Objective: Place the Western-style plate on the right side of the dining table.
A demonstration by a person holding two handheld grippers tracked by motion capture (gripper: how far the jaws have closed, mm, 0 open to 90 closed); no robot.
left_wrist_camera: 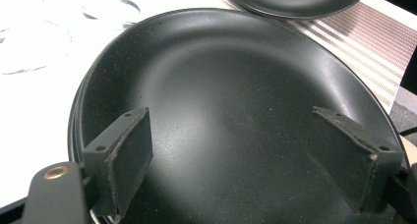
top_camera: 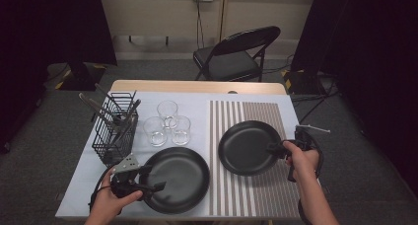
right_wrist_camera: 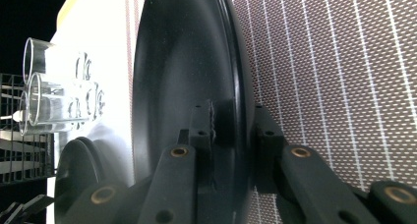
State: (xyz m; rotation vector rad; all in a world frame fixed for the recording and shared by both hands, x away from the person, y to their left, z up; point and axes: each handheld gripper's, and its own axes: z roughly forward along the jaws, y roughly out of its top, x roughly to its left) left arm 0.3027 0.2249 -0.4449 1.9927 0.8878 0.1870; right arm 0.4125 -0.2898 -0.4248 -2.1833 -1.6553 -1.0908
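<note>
So there's a white-topped table [top_camera: 98, 185] with a brown striped placemat [top_camera: 256, 190] on its right half, a folding chair behind it. The right gripper [top_camera: 276, 147] has its jaws clamped on the rim of a round black plate [top_camera: 246, 146], over the mat. The left gripper [top_camera: 150, 178] hangs with jaws wide apart over another black plate [top_camera: 180, 180] near the front edge, gripping nothing. Three clear glasses [top_camera: 167, 124] and a black wire basket [top_camera: 116, 131] sit behind.

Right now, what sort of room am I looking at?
Probably a recording studio or lab set up as a dining table: black curtains, a folding chair, and plates and glasses laid on a table.
</note>
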